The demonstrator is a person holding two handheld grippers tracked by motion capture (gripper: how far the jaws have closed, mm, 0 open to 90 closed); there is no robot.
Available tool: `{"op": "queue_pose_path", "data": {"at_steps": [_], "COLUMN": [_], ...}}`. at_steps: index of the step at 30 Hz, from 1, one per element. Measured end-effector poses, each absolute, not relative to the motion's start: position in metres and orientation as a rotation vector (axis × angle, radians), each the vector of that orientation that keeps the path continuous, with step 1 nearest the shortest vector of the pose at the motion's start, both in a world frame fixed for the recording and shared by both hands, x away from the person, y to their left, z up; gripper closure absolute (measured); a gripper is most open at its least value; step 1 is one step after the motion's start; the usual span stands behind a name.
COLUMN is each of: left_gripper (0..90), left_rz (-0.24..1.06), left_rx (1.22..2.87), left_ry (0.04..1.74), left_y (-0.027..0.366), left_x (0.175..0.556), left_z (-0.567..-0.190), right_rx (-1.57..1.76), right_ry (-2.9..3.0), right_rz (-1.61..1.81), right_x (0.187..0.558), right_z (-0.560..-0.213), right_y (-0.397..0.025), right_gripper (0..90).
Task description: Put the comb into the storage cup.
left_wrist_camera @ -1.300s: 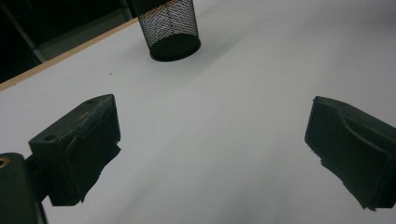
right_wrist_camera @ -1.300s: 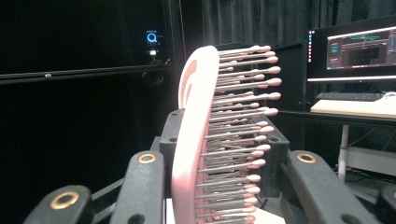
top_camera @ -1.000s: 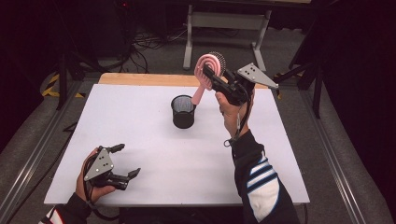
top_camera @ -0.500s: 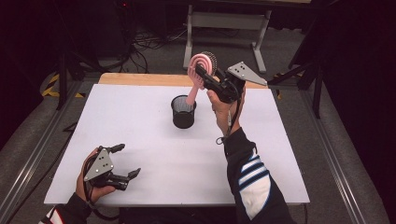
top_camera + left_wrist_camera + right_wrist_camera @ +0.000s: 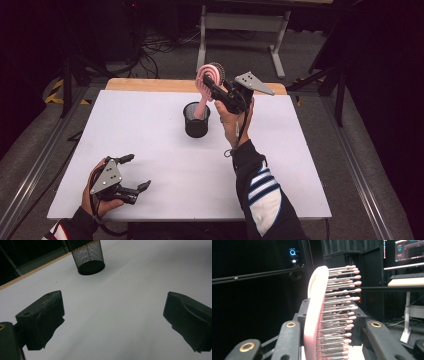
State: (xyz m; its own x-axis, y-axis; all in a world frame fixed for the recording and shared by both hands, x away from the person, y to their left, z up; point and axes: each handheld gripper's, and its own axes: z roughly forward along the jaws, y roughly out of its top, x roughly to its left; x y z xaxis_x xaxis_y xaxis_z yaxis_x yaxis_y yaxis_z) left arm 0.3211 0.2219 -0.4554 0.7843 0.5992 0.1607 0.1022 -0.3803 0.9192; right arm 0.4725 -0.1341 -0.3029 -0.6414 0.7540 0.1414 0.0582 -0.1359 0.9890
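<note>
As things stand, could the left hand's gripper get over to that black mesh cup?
Probably yes. The left gripper sits open and holds nothing near the table's front edge, and bare white table lies between it and the mesh cup. The pink hairbrush, held by the right gripper, stands in the cup.

The hairbrush [image 5: 317, 315] looked like smooth pink plastic with a soft sheen, its thin bristles ending in rounded tips. The cup [image 5: 196, 119] was black wire mesh, matt. The counter [image 5: 300, 165] had a smooth, matt white top with a bare wooden far edge
</note>
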Motion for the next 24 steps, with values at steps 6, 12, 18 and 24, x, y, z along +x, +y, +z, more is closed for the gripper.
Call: {"op": "queue_pose_path", "data": {"at_steps": [6, 12, 18, 24], "left_gripper": [4.4, 4.4, 4.4, 4.5], "left_rz": [0.586, 0.584, 0.587, 0.583], "left_rx": [1.915, 1.916, 1.923, 1.925], "left_ry": [0.529, 0.530, 0.528, 0.529], "left_y": [0.221, 0.221, 0.221, 0.220], "left_x": [0.321, 0.321, 0.321, 0.322], "left_z": [-0.456, -0.456, -0.456, -0.456], "right_rx": [0.941, 0.969, 1.002, 1.021], "right_ry": [1.653, 1.666, 1.676, 1.701], "right_rz": [1.830, 1.818, 1.812, 1.801], "right_x": [0.474, 0.475, 0.475, 0.475], "right_z": [-0.315, -0.327, -0.337, -0.348], "right_y": [-0.133, -0.133, -0.134, -0.132], "right_gripper": [63.5, 63.5, 63.4, 63.3]}}
